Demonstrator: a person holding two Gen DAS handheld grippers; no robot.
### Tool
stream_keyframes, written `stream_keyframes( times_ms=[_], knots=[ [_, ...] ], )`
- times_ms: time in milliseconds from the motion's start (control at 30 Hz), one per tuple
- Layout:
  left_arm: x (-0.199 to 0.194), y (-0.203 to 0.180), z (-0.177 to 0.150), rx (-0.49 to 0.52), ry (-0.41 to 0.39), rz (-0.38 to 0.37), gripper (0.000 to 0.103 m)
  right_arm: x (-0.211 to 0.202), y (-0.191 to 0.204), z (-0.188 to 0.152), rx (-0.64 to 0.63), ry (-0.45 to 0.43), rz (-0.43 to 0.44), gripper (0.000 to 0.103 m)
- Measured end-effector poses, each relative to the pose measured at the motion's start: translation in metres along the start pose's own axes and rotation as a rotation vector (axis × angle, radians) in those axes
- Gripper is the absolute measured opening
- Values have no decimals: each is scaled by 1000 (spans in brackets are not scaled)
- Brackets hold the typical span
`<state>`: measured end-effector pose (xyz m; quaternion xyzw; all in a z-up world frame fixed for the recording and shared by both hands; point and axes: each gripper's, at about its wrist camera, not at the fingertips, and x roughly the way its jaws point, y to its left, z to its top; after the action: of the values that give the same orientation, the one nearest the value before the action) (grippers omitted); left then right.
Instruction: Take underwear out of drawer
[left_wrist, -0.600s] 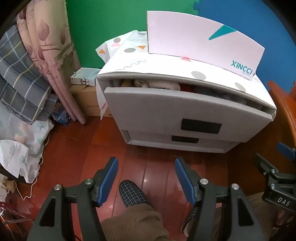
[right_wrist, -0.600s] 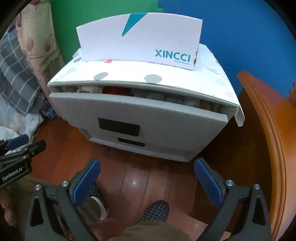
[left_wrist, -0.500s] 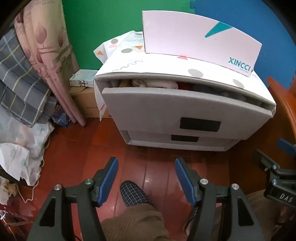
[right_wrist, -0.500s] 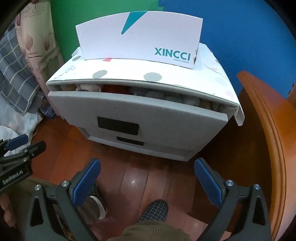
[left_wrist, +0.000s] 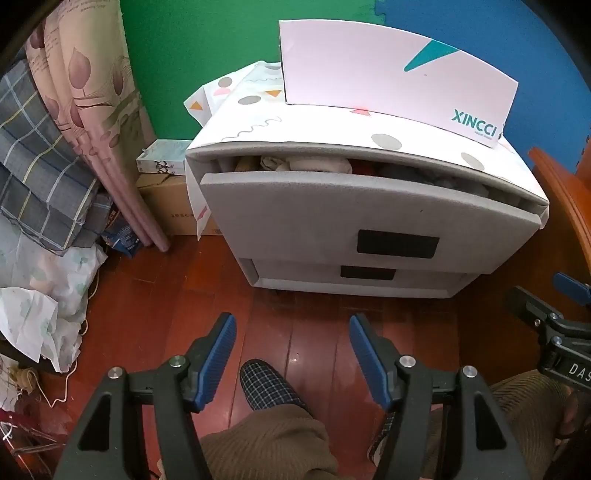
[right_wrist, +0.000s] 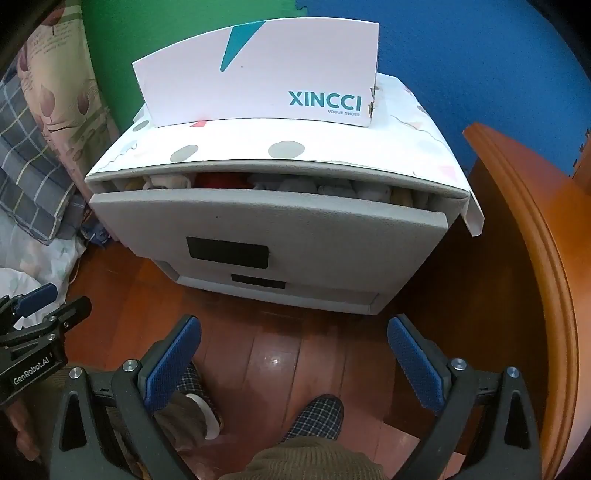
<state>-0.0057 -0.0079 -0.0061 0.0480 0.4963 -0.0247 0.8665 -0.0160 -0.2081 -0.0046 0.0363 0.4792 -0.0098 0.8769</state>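
Grey-checked bedding (left_wrist: 40, 155) heaped far left. Left hand-held gripper (left_wrist: 291, 350) half-spread over floorboards (left_wrist: 321, 332), gripping nothing. Grey drawer (left_wrist: 369, 218) pulled ajar, underwear (left_wrist: 306, 162) bundled inside along its top gap. Right hand-held gripper (right_wrist: 293, 350) spread wide, empty, near the drawer front.

this was a home bedroom corner: a grey drawer unit (left_wrist: 354, 221) stuffed with clothes (right_wrist: 295, 184) stood on a red wood floor (left_wrist: 166, 295), a flowered curtain (left_wrist: 92, 110) and plaid bedding (left_wrist: 40, 166) at 10 o'clock, a shoebox (right_wrist: 258, 74) at 12, slippered feet (right_wrist: 317, 413) at 6.
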Motion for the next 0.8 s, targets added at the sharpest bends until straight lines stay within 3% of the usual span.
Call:
stream_keyframes(
  times_ms=[800],
  knots=[
    [1,0,-3,-3,0,-4,65,3,1,0,-8,6,-2,100]
  ],
)
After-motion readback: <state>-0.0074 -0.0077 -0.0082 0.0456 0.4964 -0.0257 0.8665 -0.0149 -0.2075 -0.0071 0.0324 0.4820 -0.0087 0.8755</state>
